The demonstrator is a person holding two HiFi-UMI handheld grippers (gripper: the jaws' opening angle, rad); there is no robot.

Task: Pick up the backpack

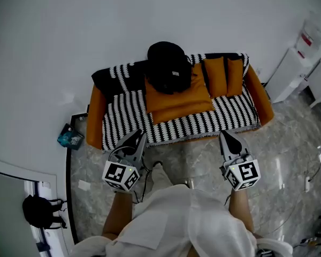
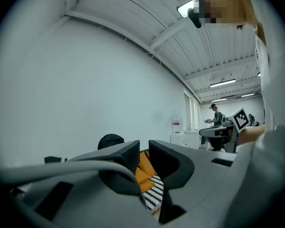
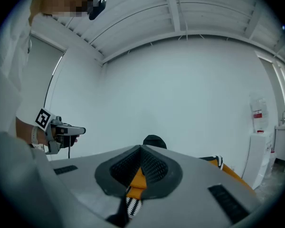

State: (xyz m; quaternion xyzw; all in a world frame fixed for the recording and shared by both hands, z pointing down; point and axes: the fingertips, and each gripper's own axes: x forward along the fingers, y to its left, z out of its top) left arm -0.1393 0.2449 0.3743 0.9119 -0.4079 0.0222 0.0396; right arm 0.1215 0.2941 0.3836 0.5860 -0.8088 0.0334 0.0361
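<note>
A black backpack (image 1: 168, 67) sits upright on an orange cushion (image 1: 177, 98) on the sofa (image 1: 235, 114), against its back. The sofa has a black-and-white striped cover. Both grippers are held level in front of the sofa's front edge, well short of the backpack. My left gripper (image 1: 140, 137) is shut and holds nothing; my right gripper (image 1: 223, 137) is also shut and holds nothing. The left gripper view shows the backpack (image 2: 110, 140) as a dark dome just beyond the jaws of the left gripper (image 2: 143, 152). In the right gripper view the backpack (image 3: 154, 140) rises behind the right gripper (image 3: 141, 149).
A second black bag (image 1: 40, 211) lies on the floor at lower left, near a doorway. A teal object (image 1: 70, 137) sits by the sofa's left arm. White cabinets (image 1: 295, 68) stand at right, with a water dispenser (image 3: 258, 115). A person (image 2: 215, 114) stands far off.
</note>
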